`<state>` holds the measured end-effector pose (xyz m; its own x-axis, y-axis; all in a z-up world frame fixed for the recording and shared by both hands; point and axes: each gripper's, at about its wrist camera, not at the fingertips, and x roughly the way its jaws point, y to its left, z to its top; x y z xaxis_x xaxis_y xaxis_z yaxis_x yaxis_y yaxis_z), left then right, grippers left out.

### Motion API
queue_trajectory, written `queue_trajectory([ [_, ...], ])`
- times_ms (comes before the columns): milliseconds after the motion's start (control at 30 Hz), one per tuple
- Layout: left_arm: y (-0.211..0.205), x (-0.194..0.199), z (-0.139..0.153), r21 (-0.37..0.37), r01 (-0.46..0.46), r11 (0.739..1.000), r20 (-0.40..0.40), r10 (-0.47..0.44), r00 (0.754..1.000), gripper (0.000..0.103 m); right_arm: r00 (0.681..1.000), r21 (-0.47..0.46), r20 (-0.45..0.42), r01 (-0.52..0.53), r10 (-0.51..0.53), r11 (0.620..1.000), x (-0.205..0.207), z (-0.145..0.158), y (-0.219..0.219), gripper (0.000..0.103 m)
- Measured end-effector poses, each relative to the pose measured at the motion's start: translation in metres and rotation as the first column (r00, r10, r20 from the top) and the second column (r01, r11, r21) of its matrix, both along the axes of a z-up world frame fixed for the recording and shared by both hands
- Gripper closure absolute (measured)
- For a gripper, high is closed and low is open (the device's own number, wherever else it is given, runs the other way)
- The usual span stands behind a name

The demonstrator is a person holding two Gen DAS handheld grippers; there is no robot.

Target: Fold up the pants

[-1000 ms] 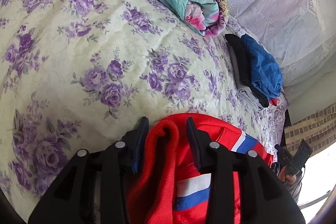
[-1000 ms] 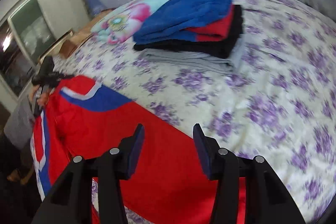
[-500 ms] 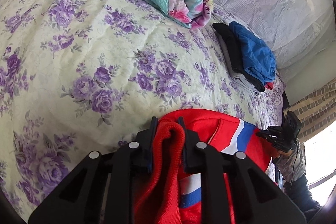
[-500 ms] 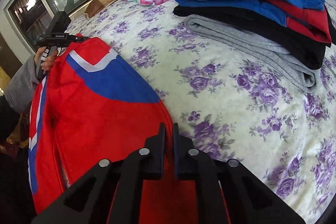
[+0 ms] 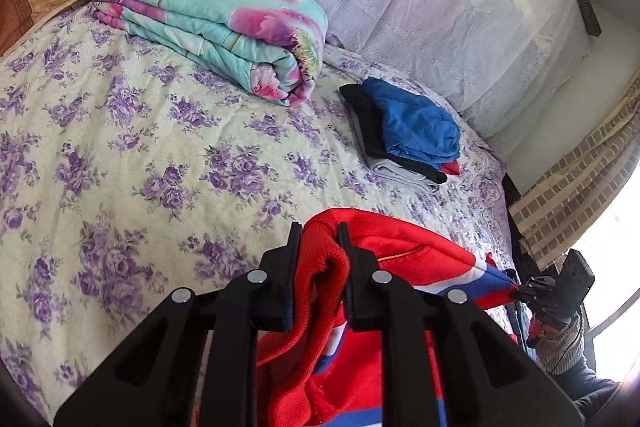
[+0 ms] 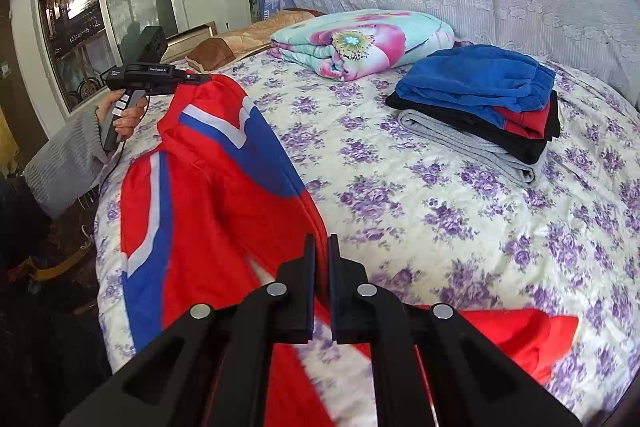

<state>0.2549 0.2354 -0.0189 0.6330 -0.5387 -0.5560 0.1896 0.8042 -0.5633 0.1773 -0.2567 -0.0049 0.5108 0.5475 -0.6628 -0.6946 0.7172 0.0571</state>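
Purple-flowered bedspread carries your red pants, stretched between both tools: your left gripper pinches the ribbed hem, your right gripper clamps the fabric edge.

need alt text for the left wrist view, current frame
The left gripper is shut on the ribbed waistband of red pants with blue and white stripes, lifting it above a purple-flowered bedspread. Beyond lie a folded floral quilt and a stack of folded clothes; the right gripper holds the pants at far right.
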Motion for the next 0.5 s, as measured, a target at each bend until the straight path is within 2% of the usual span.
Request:
queue_trajectory([
  [67,0.002,-0.017,0.004,-0.007,0.017,1.0,0.008,-0.017,1.0,0.084,1.0,0.003,0.011,-0.004,0.004,1.0,-0.029,-0.001,-0.001,0.098],
  [100,0.003,-0.025,0.003,-0.002,0.018,1.0,0.002,-0.018,1.0,0.08,1.0,0.001,0.015,-0.01,0.01,1.0,-0.043,-0.003,0.001,0.098],
  [167,0.009,-0.044,-0.001,0.022,-0.032,0.999,-0.016,0.033,0.999,0.044,1.0,-0.001,0.013,-0.025,0.025,1.0,-0.071,-0.012,0.003,0.098],
  [200,0.014,-0.054,-0.003,0.026,-0.07,0.997,-0.019,0.07,0.997,0.038,1.0,0.001,-0.002,-0.026,0.026,1.0,-0.081,-0.018,0.004,0.098],
  [267,0.031,-0.075,-0.006,-0.04,-0.122,0.992,-0.022,0.121,0.992,0.036,1.0,-0.001,-0.025,-0.015,0.015,1.0,-0.097,-0.029,0.004,0.098],
  [367,0.049,-0.106,-0.009,-0.214,-0.158,0.964,-0.04,0.153,0.987,0.036,0.999,0.027,-0.044,0.01,-0.008,1.0,-0.103,-0.037,-0.002,0.098],
  [400,0.044,-0.111,-0.009,-0.218,-0.148,0.965,-0.054,0.14,0.989,0.037,0.999,0.038,-0.046,0.015,-0.013,0.999,-0.105,-0.037,-0.004,0.098],
  [500,0.015,-0.111,-0.004,-0.152,-0.108,0.982,-0.088,0.096,0.992,0.04,0.999,0.049,-0.038,0.028,-0.026,0.998,-0.107,-0.036,-0.008,0.099],
])
